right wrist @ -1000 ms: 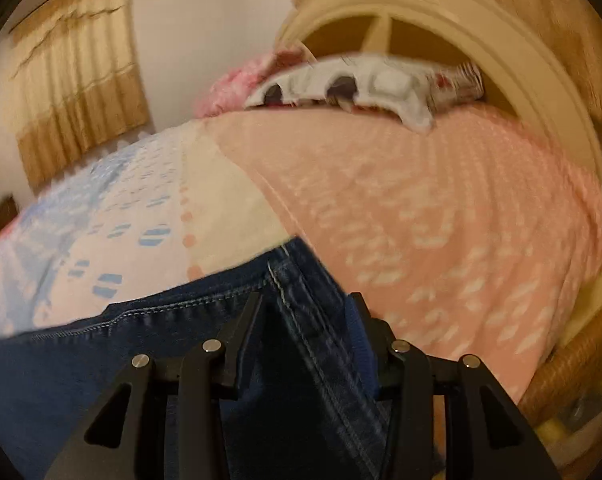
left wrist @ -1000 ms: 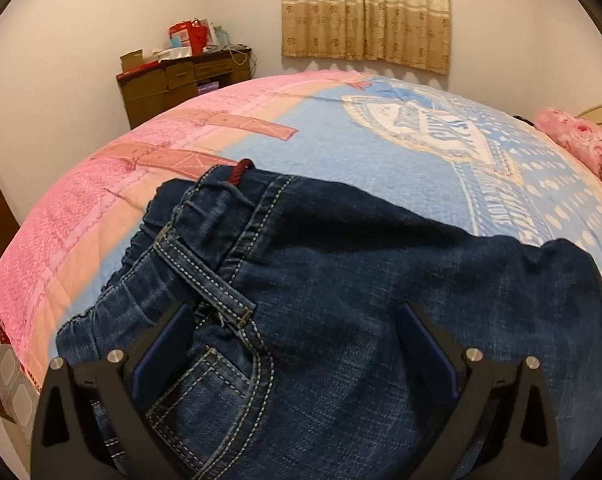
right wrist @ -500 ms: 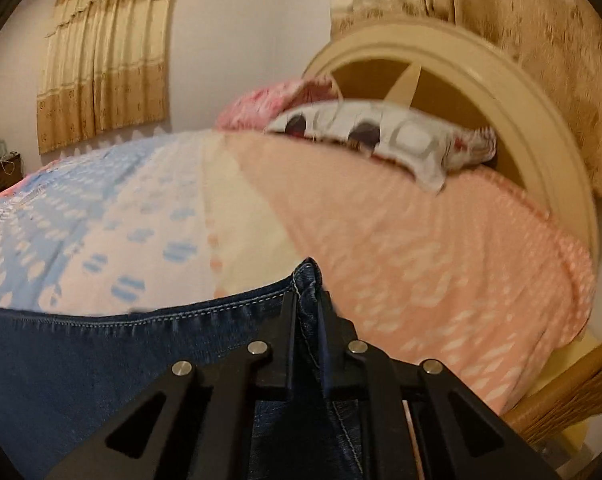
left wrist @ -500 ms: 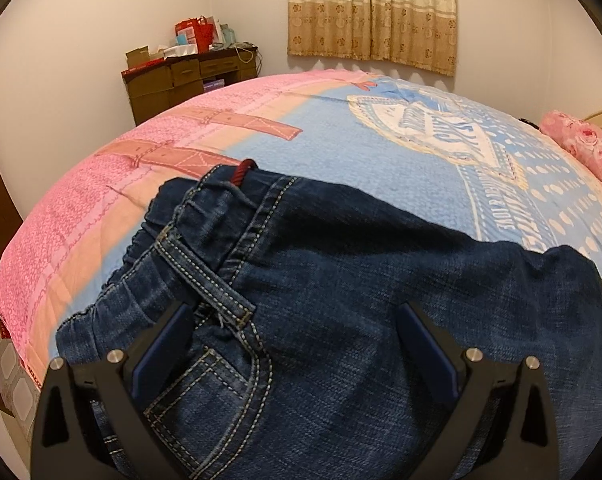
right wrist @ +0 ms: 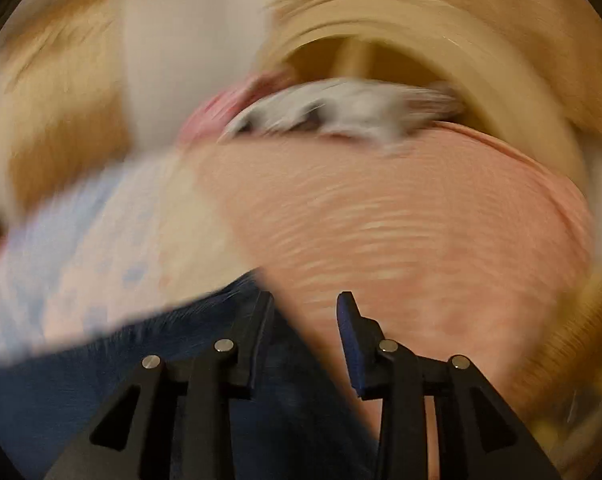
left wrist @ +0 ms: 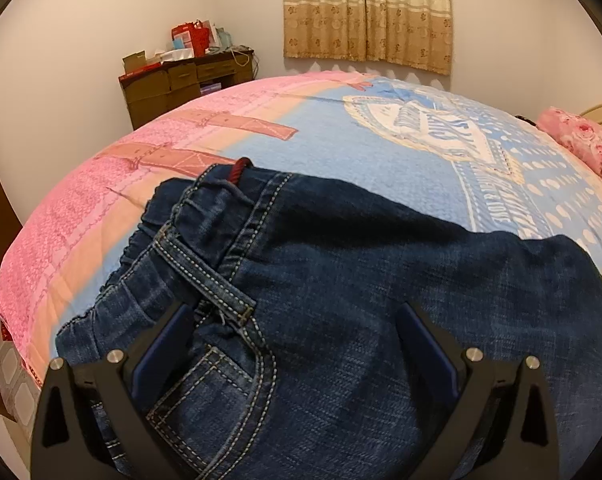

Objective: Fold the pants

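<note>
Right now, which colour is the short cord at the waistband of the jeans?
Dark red cord, on dark blue jeans; left wrist view shows it best.

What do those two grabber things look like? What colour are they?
Both look alike. The left gripper and the right gripper have black plastic frames with triangle-shaped holes, shiny silver round bolts on top, and flat dark blue pads inside their fingers. No cables, markings, hands or sleeves show.

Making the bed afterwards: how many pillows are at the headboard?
2: a pink floral pillow at the bed's far right, and a white patterned pillow in front of the headboard. Blur may hide more.
</note>
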The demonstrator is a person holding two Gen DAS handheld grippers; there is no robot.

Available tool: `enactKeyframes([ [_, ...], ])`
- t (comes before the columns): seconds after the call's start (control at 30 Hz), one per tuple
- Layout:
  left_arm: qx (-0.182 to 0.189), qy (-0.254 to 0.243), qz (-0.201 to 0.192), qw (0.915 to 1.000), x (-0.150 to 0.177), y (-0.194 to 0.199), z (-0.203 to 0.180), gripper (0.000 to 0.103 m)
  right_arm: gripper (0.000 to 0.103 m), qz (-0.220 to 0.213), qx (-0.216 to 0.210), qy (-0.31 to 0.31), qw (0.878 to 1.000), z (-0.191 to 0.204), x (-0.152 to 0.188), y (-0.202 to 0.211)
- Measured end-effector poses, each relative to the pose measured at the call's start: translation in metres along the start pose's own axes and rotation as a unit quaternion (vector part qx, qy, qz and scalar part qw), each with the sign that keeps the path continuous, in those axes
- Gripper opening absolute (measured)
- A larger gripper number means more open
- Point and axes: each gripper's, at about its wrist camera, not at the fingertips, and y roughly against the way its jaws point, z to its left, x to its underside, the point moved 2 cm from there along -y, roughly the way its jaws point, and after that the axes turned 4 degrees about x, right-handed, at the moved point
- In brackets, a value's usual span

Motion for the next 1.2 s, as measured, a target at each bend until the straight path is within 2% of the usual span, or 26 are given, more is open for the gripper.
enactKeyframes([
  [0.07,-0.003,-0.001,-0.002,1.0000,0.000,0.000,-0.001,0.103,0.035,-0.029,-0.018,-0.069,0.997,-0.031,0.002,0.036],
  [0.1,-0.005,-0.001,-0.003,1.0000,0.001,0.000,-0.002,0.103,0.035,-0.028,-0.022,-0.076,0.996,-0.037,0.007,0.047],
  [0.2,-0.008,0.001,-0.001,1.0000,0.002,0.001,-0.003,0.103,0.035,-0.010,-0.035,-0.086,0.996,-0.044,0.030,0.068],
  [0.37,-0.003,-0.004,0.012,0.9999,0.004,0.004,-0.004,0.103,0.035,0.026,-0.059,-0.161,0.985,-0.053,0.074,0.071],
  [0.47,-0.003,-0.009,0.013,0.9999,0.005,0.006,-0.005,0.103,0.035,0.030,-0.067,-0.152,0.986,-0.047,0.087,0.065],
  [0.67,-0.003,-0.008,0.012,0.9999,0.008,0.008,-0.005,0.103,0.035,0.060,-0.076,-0.157,0.983,-0.047,0.093,0.042],
  [0.77,-0.003,-0.009,0.015,0.9998,0.007,0.009,-0.005,0.103,0.035,0.076,-0.039,-0.131,0.988,-0.042,0.094,0.033],
  [0.9,-0.004,-0.008,0.015,0.9998,0.008,0.010,-0.005,0.103,0.035,0.058,-0.003,-0.125,0.990,-0.039,0.091,0.039],
  [1.03,-0.002,-0.008,0.015,0.9998,0.008,0.010,-0.005,0.103,0.035,0.064,-0.026,-0.133,0.989,-0.038,0.092,0.034],
  [1.07,-0.003,-0.008,0.015,0.9998,0.008,0.010,-0.005,0.103,0.031,0.055,-0.021,-0.115,0.992,-0.035,0.092,0.035],
  [1.1,-0.003,-0.009,0.015,0.9998,0.008,0.010,-0.005,0.103,0.018,0.050,-0.017,-0.101,0.994,-0.033,0.091,0.037],
  [1.2,-0.003,-0.008,0.016,0.9998,0.008,0.010,-0.005,0.103,0.010,0.048,-0.020,-0.069,0.996,-0.026,0.090,0.039],
])
